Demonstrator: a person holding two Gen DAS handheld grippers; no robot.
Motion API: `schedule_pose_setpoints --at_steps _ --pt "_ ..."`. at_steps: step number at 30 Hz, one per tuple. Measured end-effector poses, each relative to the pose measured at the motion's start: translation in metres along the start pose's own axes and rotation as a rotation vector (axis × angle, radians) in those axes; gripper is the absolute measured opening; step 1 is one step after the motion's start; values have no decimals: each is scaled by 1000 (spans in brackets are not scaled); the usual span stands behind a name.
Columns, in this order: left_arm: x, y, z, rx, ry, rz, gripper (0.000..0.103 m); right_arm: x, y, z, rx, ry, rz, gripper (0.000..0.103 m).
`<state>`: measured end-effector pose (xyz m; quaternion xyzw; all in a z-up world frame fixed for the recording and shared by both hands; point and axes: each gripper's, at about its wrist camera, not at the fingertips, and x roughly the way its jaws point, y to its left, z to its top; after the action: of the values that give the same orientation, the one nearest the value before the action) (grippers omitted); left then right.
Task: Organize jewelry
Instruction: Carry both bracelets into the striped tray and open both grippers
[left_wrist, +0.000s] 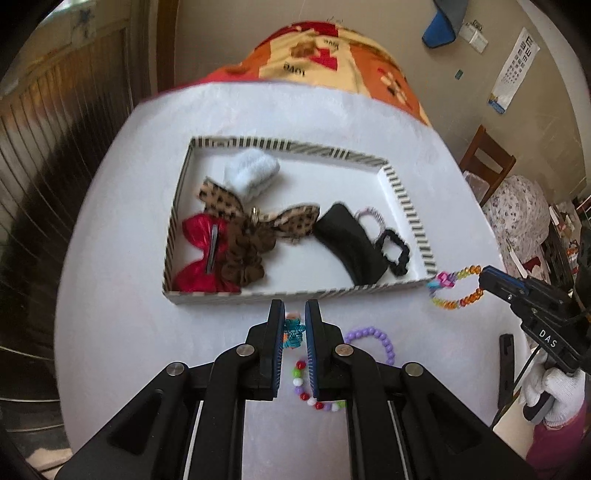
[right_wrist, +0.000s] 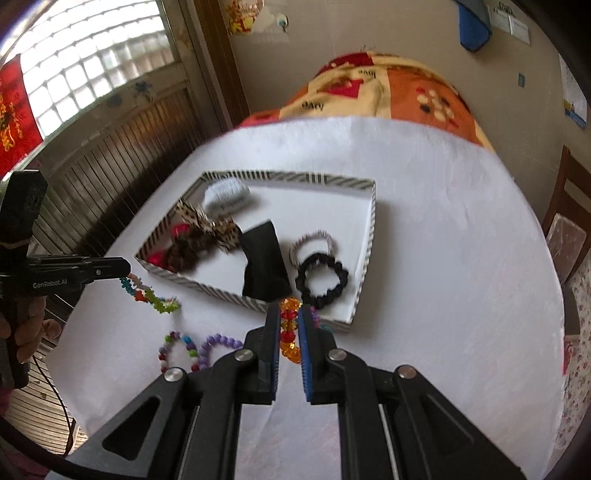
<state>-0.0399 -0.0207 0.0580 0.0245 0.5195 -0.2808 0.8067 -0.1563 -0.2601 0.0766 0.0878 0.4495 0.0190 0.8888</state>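
Note:
My left gripper (left_wrist: 294, 310) is shut on a bracelet of teal and orange flower beads (left_wrist: 293, 332), lifted just in front of the striped tray (left_wrist: 295, 293). The right wrist view shows that same bracelet (right_wrist: 147, 291) dangling from the left gripper (right_wrist: 127, 267). My right gripper (right_wrist: 289, 314) is shut on an orange and red bead bracelet (right_wrist: 288, 332) above the tray's near right corner (right_wrist: 347, 325); in the left wrist view this bracelet (left_wrist: 458, 291) hangs from the right gripper (left_wrist: 482, 275). On the cloth lie a purple bead bracelet (left_wrist: 373, 338) and a mixed-colour one (left_wrist: 306, 387).
The tray holds a red bow (left_wrist: 195, 254), a leopard bow (left_wrist: 258, 221), a white fluffy piece (left_wrist: 251, 173), a black pouch (left_wrist: 351, 243) and a black scrunchie (left_wrist: 395, 251). A black bar (left_wrist: 505, 369) lies at the table's right edge. A wooden chair (left_wrist: 487, 162) stands beyond.

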Motion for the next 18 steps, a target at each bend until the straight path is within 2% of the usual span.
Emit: schedule_pose_setpoints --at_steps 9,18 --pt "-22 -11 37 18 -68 -1 0 -5 -1 32 -12 -48 17 10" --pt "10 -28 65 36 -52 10 0 35 -8 72 -15 -23 14 10"
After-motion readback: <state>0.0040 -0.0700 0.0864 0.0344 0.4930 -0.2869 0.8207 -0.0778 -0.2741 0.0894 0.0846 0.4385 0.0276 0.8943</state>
